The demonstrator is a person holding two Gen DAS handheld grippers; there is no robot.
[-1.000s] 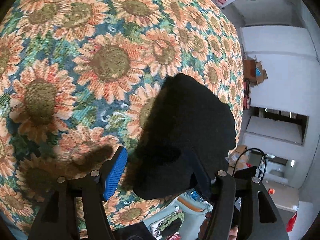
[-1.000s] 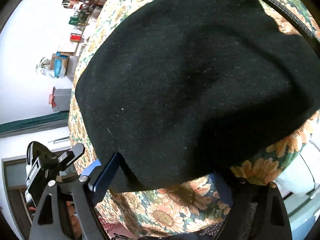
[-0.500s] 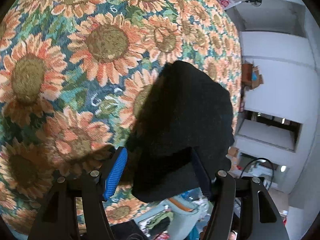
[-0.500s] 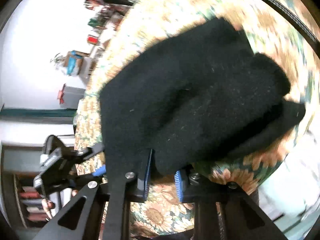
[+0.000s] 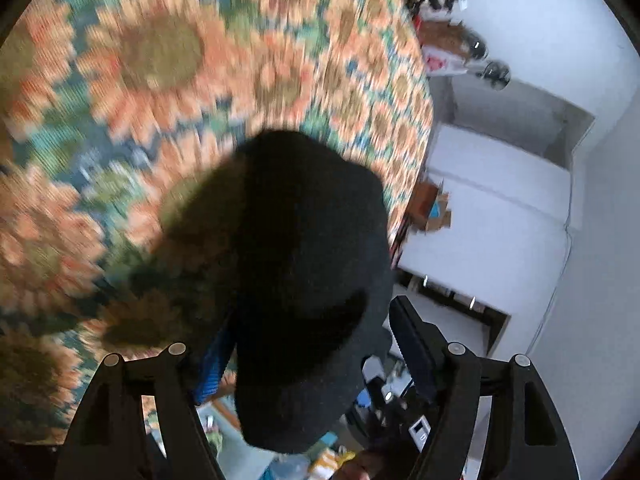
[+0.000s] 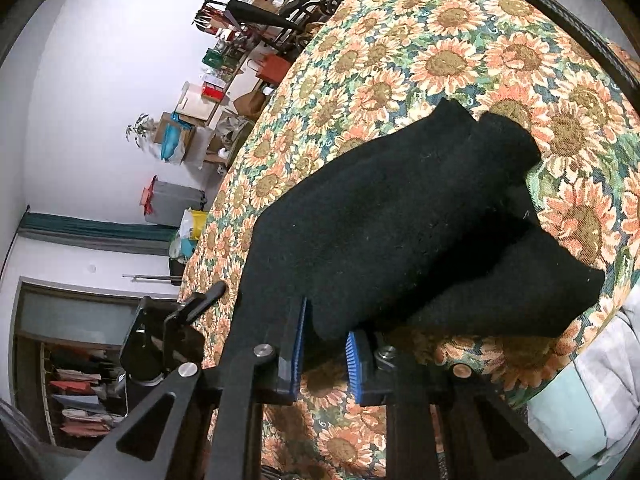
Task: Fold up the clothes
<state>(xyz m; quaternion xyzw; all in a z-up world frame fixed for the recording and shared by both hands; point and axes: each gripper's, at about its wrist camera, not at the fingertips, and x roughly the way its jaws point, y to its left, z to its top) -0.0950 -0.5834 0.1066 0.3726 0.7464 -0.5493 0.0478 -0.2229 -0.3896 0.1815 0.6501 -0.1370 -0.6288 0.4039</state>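
Observation:
A black knitted garment (image 6: 400, 216) lies bunched in thick folds on the sunflower tablecloth (image 6: 440, 60). My right gripper (image 6: 326, 354) is shut on its near edge, with the cloth pinched between the blue pads and lifted off the table. In the blurred left wrist view the same garment (image 5: 304, 248) hangs as a dark bundle between the fingers of my left gripper (image 5: 310, 356). Those jaws are opening: the blue left pad (image 5: 212, 368) is at the cloth, and a gap shows at the right finger.
The tablecloth (image 5: 160, 52) covers a round table whose edge curves close behind the garment. Beyond it stand cardboard boxes (image 6: 188, 136), bags and cluttered shelves along a white wall. A pale checked cloth (image 6: 600, 360) lies past the table's near right edge.
My right gripper went from wide open around the garment's edge to shut on it and rose, pulling the cloth into a fold. The left view rolled and blurred, and its jaws spread slightly.

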